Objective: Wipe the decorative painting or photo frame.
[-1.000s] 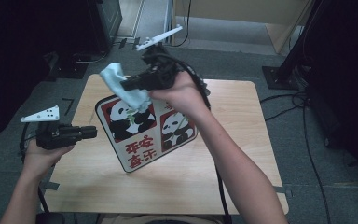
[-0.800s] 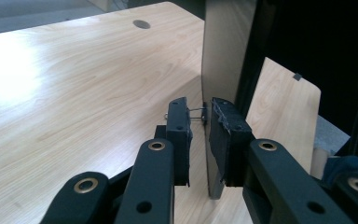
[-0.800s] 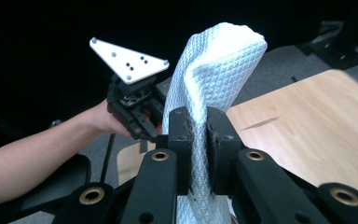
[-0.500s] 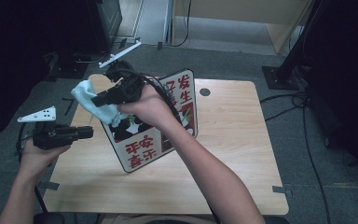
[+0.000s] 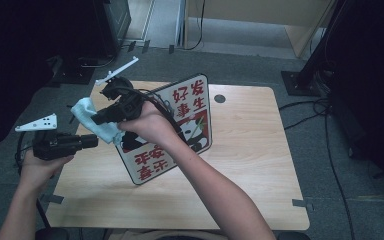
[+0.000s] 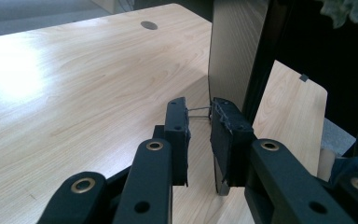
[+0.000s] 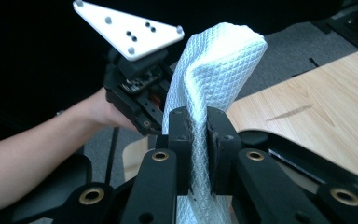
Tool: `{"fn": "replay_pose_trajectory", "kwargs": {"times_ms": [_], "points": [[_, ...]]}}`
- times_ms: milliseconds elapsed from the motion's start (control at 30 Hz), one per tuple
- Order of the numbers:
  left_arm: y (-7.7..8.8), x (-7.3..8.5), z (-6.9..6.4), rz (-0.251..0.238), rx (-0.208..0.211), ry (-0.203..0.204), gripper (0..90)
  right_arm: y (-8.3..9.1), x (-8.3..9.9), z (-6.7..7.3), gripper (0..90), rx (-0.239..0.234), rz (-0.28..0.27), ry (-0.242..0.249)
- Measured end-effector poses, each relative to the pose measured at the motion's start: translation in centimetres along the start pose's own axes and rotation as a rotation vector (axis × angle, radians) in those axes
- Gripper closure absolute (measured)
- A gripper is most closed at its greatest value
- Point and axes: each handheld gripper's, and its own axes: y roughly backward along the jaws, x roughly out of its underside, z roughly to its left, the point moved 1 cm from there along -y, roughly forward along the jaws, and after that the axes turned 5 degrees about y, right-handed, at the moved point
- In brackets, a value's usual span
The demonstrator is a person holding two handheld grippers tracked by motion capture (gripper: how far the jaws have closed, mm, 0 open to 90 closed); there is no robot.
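Both forearms are bare; no sleeves or gloves are visible.

Left gripper [image 5: 91, 141], left of the high view: black body topped by a white three-cornered plate [image 5: 38, 123] with dark dots.

Right gripper [image 5: 96, 120], upper centre-left of the high view: black housing, a white three-cornered plate [image 5: 116, 72], and black cables looped over it.

Left gripper view, lower centre: black jaw arms with brass-ringed pivots and plain bolt holes; rectangular pads [image 6: 177, 130] with frayed edges.

Right gripper view, bottom: identical black jaw arms and brass-ringed pivots.
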Motion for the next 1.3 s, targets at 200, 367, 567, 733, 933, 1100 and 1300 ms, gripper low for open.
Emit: {"fn": "replay_pose_trajectory", "kwargs": {"times_ms": [200, 367, 567, 733, 933, 1100, 1300], "points": [[0.0, 0.0, 0.0, -0.003, -0.003, -0.001, 76.0, -0.1, 0.8, 0.0, 82.7, -0.002, 0.007, -0.014], [0.0, 0.0, 0.0, -0.003, -0.003, -0.007, 75.9, -0.1, 1.3, 0.2, 82.7, 0.001, 0.012, -0.003], [0.0, 0.0, 0.0, -0.008, -0.005, -0.007, 75.9, -0.2, 2.2, 0.4, 82.7, 0.0, 0.025, -0.015], [0.0, 0.1, 0.0, -0.007, -0.006, -0.007, 75.5, -0.5, 3.2, 0.3, 82.7, -0.007, 0.035, -0.029], [0.0, 0.1, 0.0, -0.012, -0.008, -0.007, 75.4, -0.8, 4.2, 0.1, 82.7, -0.011, 0.042, -0.037], [-0.1, 0.1, 0.0, -0.009, -0.012, -0.006, 74.6, -1.2, 5.0, 0.0, 82.7, -0.018, 0.042, -0.049], [-0.1, 0.4, 0.4, -0.01, -0.026, 0.004, 72.0, -1.7, 6.0, -0.2, 82.7, -0.025, 0.051, -0.059]]}}
